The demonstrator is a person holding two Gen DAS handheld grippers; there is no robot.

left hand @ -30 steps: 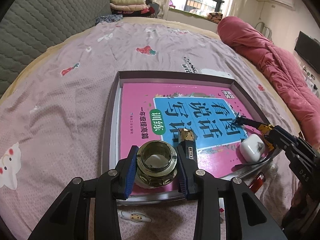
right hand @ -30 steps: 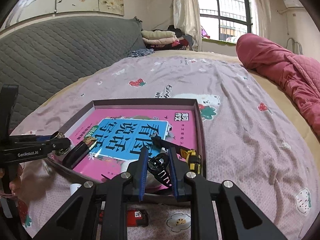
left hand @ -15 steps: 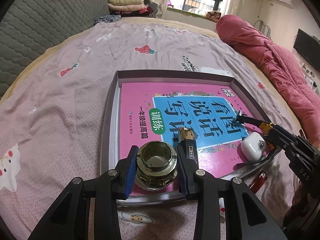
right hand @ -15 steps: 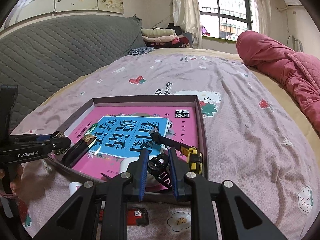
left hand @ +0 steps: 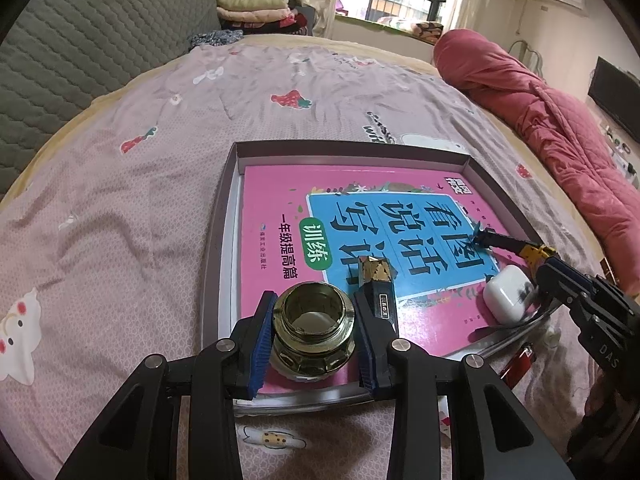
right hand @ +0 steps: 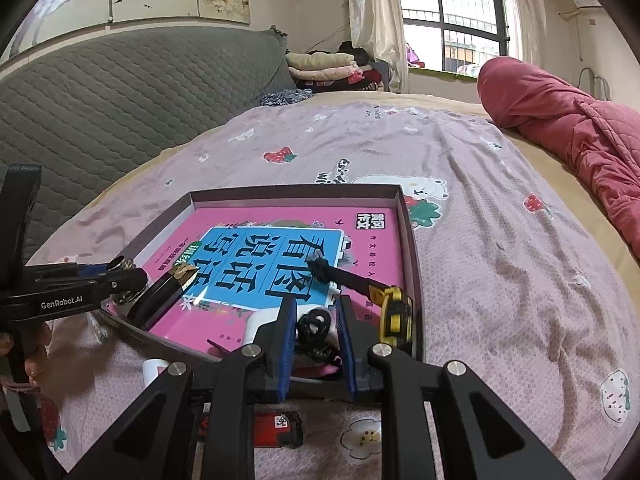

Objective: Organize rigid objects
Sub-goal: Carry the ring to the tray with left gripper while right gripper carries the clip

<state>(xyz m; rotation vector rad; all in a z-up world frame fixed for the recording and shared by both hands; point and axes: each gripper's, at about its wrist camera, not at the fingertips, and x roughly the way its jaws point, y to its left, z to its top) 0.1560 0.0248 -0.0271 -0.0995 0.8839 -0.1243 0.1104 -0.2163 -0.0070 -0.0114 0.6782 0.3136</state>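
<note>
Bedsheet (left hand: 120,208): L fingers (left hand: 262,332) grip brass fitting (left hand: 312,330).

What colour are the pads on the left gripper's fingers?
Blue pads, on black fingers of the left gripper. Clearest in the left wrist view.

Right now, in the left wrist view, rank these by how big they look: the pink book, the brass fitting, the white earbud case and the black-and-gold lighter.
1. pink book, by far.
2. brass fitting, though it sits nearest the lens, which inflates it.
3. white earbud case and black-and-gold lighter: too close to rank.
</note>
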